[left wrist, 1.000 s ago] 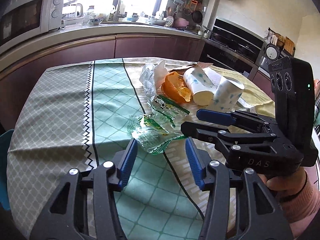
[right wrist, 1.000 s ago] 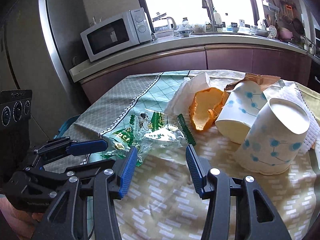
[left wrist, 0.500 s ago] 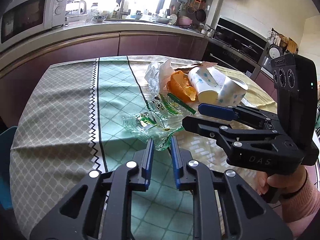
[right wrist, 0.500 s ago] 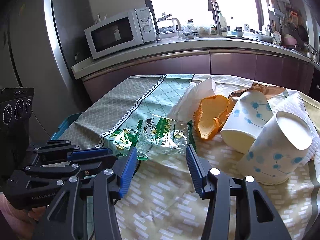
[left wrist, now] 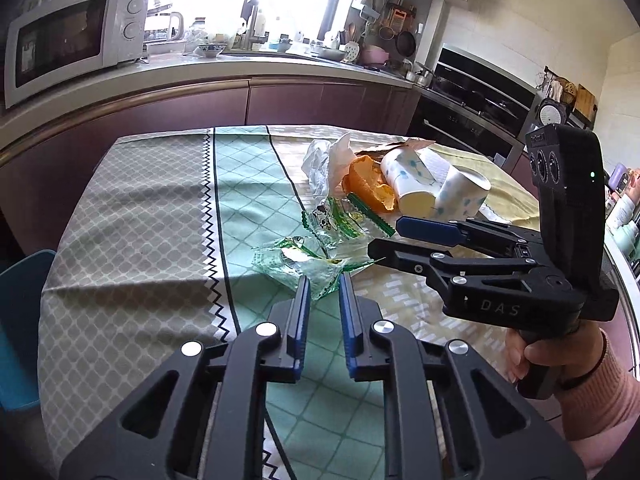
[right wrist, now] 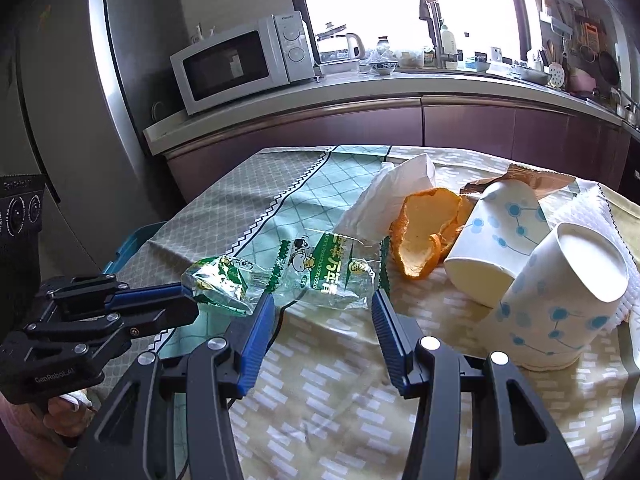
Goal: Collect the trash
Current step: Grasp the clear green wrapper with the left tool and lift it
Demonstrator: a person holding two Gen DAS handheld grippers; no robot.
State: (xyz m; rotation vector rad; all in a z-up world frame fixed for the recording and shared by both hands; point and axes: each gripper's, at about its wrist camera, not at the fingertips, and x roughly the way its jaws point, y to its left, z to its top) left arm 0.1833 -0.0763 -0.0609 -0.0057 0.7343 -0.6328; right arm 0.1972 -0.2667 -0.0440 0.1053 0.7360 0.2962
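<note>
A clear green-printed plastic wrapper point(left wrist: 304, 264) lies crumpled on the tablecloth; my left gripper point(left wrist: 323, 286) is shut on its near corner. It also shows in the right wrist view point(right wrist: 224, 284), pinched and lifted by the left gripper point(right wrist: 176, 304). A second green wrapper point(right wrist: 324, 272) lies just ahead of my right gripper point(right wrist: 322, 306), which is open and empty above the cloth. Behind it lie an orange peel point(right wrist: 424, 232), crumpled white tissue point(right wrist: 392, 196) and two blue-dotted paper cups point(right wrist: 560, 296).
The table point(left wrist: 152, 216) has a green and beige patterned cloth. A blue bin point(left wrist: 20, 320) stands by its left edge. A kitchen counter with a microwave point(right wrist: 240, 64) runs behind. A brown wrapper point(right wrist: 536, 180) and white paper towel point(right wrist: 592, 212) lie behind the cups.
My left gripper has closed from wide open onto the near corner of the green wrapper and pulled it back and up a little. My right gripper has stayed open and shifted slightly.
</note>
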